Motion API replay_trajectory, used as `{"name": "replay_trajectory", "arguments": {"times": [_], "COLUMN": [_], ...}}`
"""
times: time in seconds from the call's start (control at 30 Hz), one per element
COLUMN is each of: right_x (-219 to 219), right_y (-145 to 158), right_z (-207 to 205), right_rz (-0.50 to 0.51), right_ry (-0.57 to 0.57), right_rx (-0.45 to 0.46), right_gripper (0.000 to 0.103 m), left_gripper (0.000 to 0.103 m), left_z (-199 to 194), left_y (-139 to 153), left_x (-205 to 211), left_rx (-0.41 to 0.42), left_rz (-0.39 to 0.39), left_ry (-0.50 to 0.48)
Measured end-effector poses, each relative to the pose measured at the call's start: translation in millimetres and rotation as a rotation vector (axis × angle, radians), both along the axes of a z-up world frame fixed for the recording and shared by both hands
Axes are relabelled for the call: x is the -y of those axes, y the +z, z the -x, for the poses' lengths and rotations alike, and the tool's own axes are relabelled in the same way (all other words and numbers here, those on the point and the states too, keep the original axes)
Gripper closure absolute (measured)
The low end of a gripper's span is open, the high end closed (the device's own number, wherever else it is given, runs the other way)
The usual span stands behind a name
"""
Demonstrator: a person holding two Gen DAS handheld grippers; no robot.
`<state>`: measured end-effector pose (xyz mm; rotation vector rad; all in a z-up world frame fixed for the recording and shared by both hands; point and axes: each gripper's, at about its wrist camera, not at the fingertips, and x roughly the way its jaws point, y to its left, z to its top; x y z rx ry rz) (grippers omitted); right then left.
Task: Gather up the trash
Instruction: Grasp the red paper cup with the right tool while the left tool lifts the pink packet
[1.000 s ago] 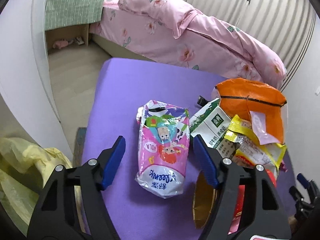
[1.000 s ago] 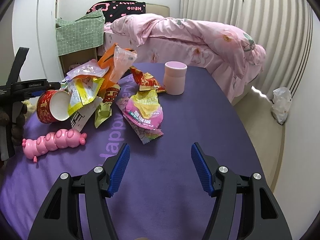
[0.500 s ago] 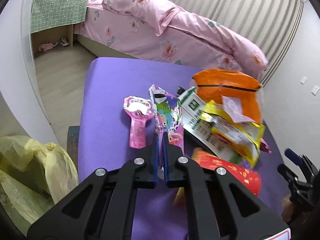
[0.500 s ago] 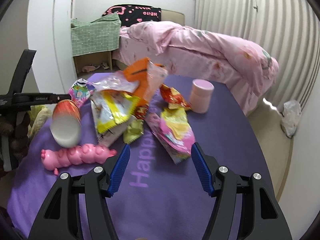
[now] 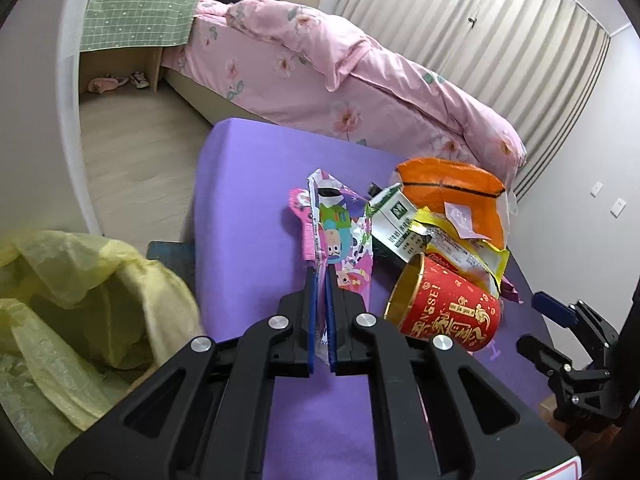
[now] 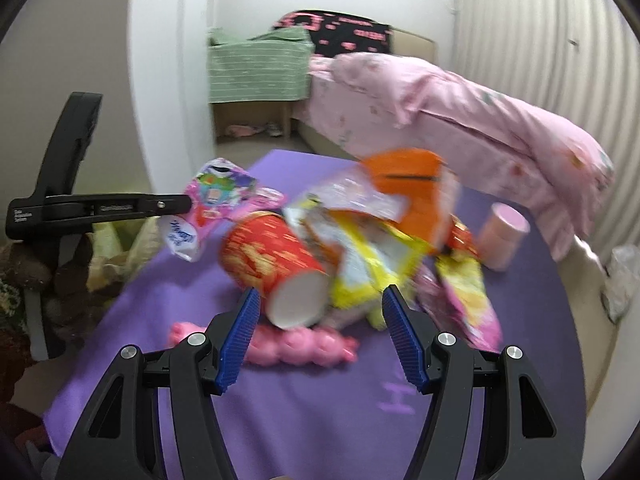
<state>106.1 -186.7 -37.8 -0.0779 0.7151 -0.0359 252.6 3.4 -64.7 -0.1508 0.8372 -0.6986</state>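
Observation:
My left gripper (image 5: 320, 280) is shut on a pink cartoon tissue packet (image 5: 340, 232), pinched edge-up above the purple table (image 5: 248, 200). From the right wrist view the packet (image 6: 212, 196) hangs from the left gripper (image 6: 176, 202). A red paper cup (image 5: 444, 312) lies on its side just right of it. My right gripper (image 6: 320, 296) is open, its blue pads either side of the red cup's (image 6: 276, 264) white base without touching it. Behind the cup lies a pile: orange bag (image 5: 452, 192), green-white carton (image 5: 396, 220), yellow wrapper (image 5: 460, 248).
A yellow trash bag (image 5: 80, 300) gapes open at the table's left edge. A pink caterpillar toy (image 6: 296, 344) lies in front of the cup and a pink tumbler (image 6: 504, 236) stands far right. A pink bed (image 5: 360, 92) runs behind the table.
My left gripper closed on the tissue packet and lifted it off the table, baring a pink wrapper beneath. My right gripper swung left to the red cup, which rolled toward it.

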Motion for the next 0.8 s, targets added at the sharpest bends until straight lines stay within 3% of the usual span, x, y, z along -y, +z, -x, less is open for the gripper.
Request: {"name": "replay_trajectory", "arguments": {"times": [0.13,0.3,0.43,0.6,0.8], "right_x": [-9.9,-6.7,-6.1,-17.3,-8.9], "right_y": [-3.2,-23.8,-30.7,-44.0,-19.9], "right_z": [-23.6,-51.6,-48.1,-40.9,-15.1], "right_rz": [0.006,-0.002,-0.018,0.060,-0.028], "right_ry": [0.071,0.094,0.097,0.116,0.083], "right_rx": [-0.006,-0.077,-0.079,-0.142,-0.012], "right_gripper": [0.043,0.043,0.043,0.047,0.048], "left_gripper": [0.099,0.099,0.099,0.099,0.099], "left_z": [5.4,21.0,36.2,54.6,71.9], "left_y": [7.1,14.9,15.5,11.8,16.0], "left_x": [-19.1,-38.1,-51.2,-58.0,-65.2], "left_rx": [0.005,0.008,-0.012,-0.020,-0.010], "left_rz": [0.014,0.034,0.040,0.020,0.003], "left_ry": [0.031,0.047,0.066,0.068,0.089]}}
